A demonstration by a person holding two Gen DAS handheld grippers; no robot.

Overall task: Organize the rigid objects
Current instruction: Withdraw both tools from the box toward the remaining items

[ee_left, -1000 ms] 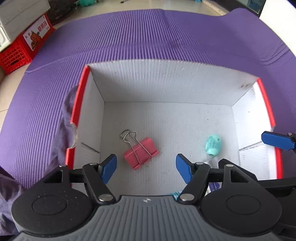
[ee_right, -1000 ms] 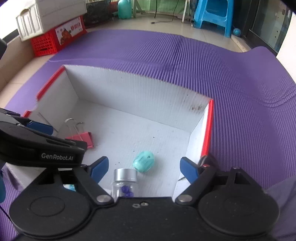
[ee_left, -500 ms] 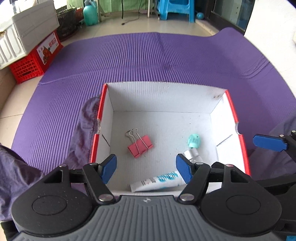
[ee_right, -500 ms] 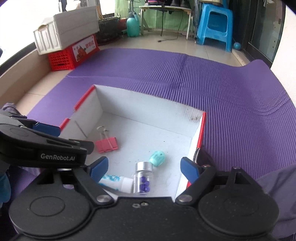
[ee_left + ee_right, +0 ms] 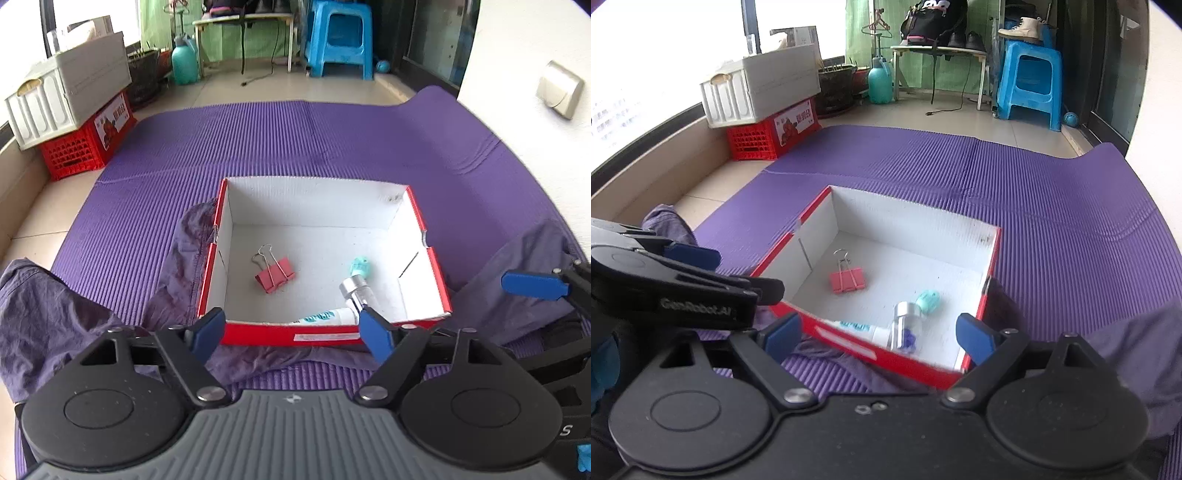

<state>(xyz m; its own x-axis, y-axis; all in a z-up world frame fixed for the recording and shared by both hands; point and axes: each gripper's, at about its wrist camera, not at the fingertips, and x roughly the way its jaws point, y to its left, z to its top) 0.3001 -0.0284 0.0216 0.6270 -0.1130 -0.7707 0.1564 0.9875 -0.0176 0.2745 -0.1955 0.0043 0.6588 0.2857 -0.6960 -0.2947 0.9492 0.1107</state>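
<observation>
A red box with a white inside point(image 5: 325, 199) point(image 5: 916, 214) lies on the purple mat. In it are a pink binder clip point(image 5: 275, 275) point(image 5: 847, 281), a small teal object point(image 5: 361, 266) point(image 5: 928, 301), a clear vial with a silver cap point(image 5: 356, 290) point(image 5: 905, 325) holding purple bits, and a white tube with teal print point(image 5: 327, 316) point(image 5: 858, 327). My left gripper point(image 5: 291, 330) is open and empty, above the box's near wall. My right gripper point(image 5: 877, 334) is open and empty, near the box's near right corner.
Purple cloth point(image 5: 62, 314) lies on the mat point(image 5: 295, 140) left of and under the box, and more cloth point(image 5: 524, 266) lies to its right. A red crate point(image 5: 85, 144) with a white bin on it stands far left. A blue stool point(image 5: 340, 37) stands at the back.
Both grippers have pulled back and up from the box. The whole box, the tube and the room behind have come into view. The objects in the box have not moved.
</observation>
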